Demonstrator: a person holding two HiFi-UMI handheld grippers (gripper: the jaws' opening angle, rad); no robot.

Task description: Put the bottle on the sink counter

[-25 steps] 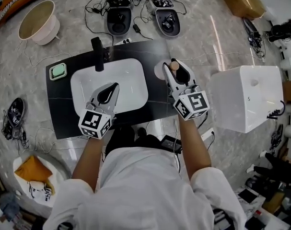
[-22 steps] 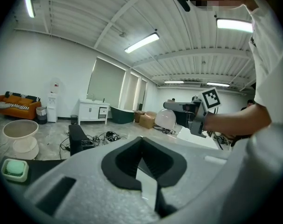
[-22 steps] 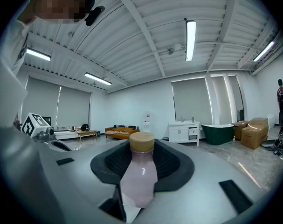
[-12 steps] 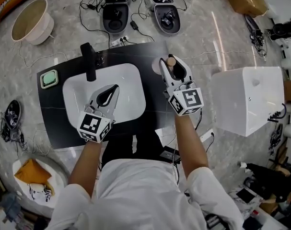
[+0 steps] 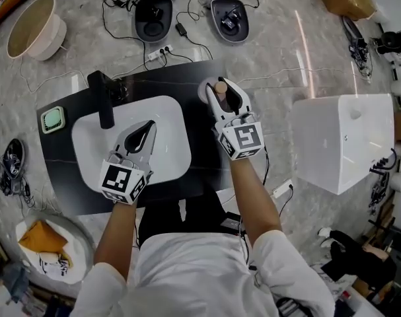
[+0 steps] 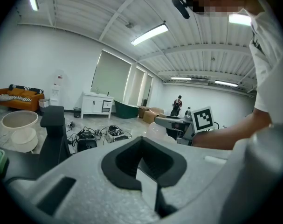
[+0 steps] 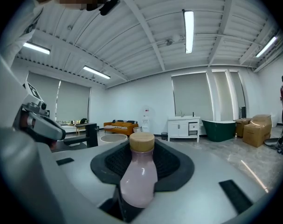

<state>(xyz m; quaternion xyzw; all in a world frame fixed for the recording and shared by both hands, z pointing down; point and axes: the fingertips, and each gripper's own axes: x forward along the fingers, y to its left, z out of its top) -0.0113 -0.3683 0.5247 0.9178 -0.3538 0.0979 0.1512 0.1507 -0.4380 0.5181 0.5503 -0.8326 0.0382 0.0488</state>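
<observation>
A pale pink bottle with a wooden cap stands upright between the jaws of my right gripper, which is shut on its body. In the head view it hangs over the back right part of the black sink counter, near the right edge. The white basin sits in the counter's middle. My left gripper hovers over the basin, to the left of the right gripper. Its jaws are shut with nothing between them.
A black faucet rises at the basin's back left, and a green soap dish lies at the counter's left end. A big white tub stands to the right. On the floor behind are cables, two dark devices and a beige bowl.
The head view has shifted, so the counter sits further left in frame. Both grippers keep about the same place over the sink, and the right one still grips the bottle.
</observation>
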